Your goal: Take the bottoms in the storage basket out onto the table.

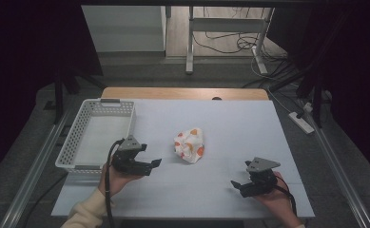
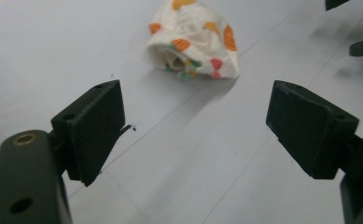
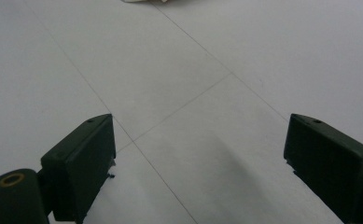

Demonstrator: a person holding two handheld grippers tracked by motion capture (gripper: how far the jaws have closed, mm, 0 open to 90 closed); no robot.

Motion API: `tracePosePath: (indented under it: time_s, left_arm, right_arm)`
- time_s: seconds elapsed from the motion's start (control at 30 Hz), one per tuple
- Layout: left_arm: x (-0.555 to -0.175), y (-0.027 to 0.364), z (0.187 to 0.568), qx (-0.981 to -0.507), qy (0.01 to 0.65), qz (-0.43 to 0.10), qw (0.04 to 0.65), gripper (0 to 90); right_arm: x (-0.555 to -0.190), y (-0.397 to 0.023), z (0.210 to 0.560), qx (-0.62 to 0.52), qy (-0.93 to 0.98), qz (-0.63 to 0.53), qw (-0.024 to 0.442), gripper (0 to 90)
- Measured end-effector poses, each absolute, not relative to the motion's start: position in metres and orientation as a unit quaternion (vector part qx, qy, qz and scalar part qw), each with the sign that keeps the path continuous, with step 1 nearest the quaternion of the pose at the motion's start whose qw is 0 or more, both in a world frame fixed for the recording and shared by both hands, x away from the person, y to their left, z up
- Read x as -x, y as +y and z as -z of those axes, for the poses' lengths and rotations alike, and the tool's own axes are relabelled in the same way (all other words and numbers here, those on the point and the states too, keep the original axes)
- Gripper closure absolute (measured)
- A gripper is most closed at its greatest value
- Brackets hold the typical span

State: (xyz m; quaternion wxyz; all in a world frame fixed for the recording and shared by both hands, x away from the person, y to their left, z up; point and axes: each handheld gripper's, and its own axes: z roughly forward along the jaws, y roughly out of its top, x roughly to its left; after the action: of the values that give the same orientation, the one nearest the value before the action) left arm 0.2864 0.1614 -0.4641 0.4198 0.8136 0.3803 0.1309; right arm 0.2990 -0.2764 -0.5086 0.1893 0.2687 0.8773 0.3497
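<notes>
jaws spread wide on both sides, with nothing between them. the left gripper stands just off the near right corner of the white basket, and its jaws point across the desk toward the bundled cloth, a small white wad with orange and pink patches. in the left gripper view the cloth lies straight ahead, a little above the middle of the gap, near but not yet between the pads, with bare desk in between. it looks to me like a rounded lump more than a long thing; if it has a long side, it runs roughly from far to near in the high view, slightly tilted.

the right gripper sits at the near right of the desk, well apart from the cloth, jaws aimed leftward and slightly away from the person. in the right gripper view its open jaws frame plain grey surface, and a sliver of the cloth just peeks in at the top edge.

so the left hand is the nearer one by a fair margin, and i'd judge the reach is its job: carry on straight ahead along the line the jaws already point until the wad sits between the pads. the basket waits behind and to its left, apparently empty.
</notes>
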Motion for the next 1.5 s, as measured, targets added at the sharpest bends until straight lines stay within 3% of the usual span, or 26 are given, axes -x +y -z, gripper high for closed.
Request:
tracePosePath:
  time_s: [0.73,1.5]
  left_arm:
    - [-0.238,0.237,0.471,-0.772,0.443,-0.149,0.43,18.7]
    - [-0.239,0.238,0.47,-0.77,0.442,-0.148,0.435,18.7]
  right_arm:
    - [-0.3,-0.28,0.506,-0.274,0.871,-0.358,0.194,9.0]
    - [-0.3,-0.279,0.506,-0.273,0.872,-0.357,0.196,9.0]
